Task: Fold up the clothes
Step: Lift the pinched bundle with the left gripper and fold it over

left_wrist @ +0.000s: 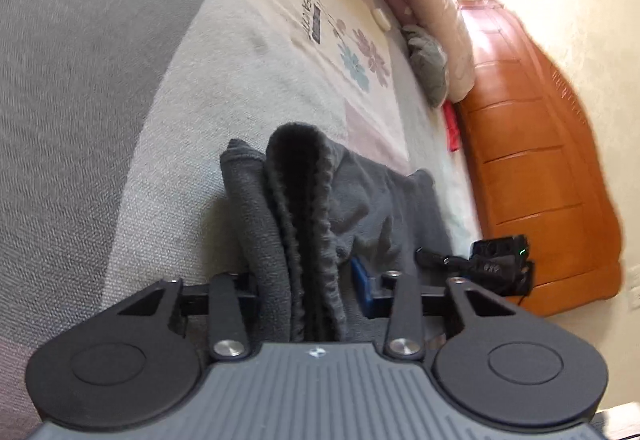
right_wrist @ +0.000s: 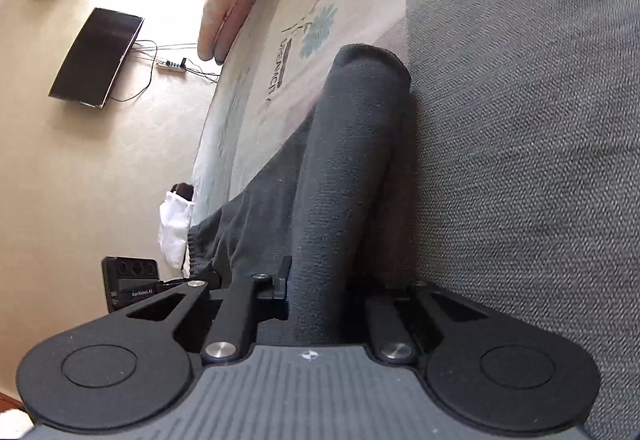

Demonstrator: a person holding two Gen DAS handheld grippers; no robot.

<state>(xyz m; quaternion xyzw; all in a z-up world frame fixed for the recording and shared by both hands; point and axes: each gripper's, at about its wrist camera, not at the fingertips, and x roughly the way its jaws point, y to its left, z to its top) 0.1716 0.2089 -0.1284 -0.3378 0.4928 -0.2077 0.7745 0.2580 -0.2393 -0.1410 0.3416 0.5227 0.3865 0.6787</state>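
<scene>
A dark grey garment (left_wrist: 380,208) lies on the flowered bed sheet (left_wrist: 280,52). My left gripper (left_wrist: 308,280) is shut on a bunched stretch of its ribbed, elastic edge, which stands up in folds between the jaws and hides the fingertips. In the right wrist view my right gripper (right_wrist: 332,288) is shut on a thick smooth fold of the same garment (right_wrist: 352,144), which rises from the jaws like a roll. The cloth spans between the two grippers. The other gripper's black body shows at the right of the left wrist view and at the lower left of the right wrist view.
A grey blanket (left_wrist: 80,40) covers the bed beside the sheet. A pink rolled quilt (left_wrist: 432,0) and a grey-green cloth (left_wrist: 428,60) lie along the far edge. An orange wooden panel (left_wrist: 540,160) stands beyond. A dark screen (right_wrist: 96,56), a power strip (right_wrist: 172,65) and a white bag (right_wrist: 174,228) show off the bed.
</scene>
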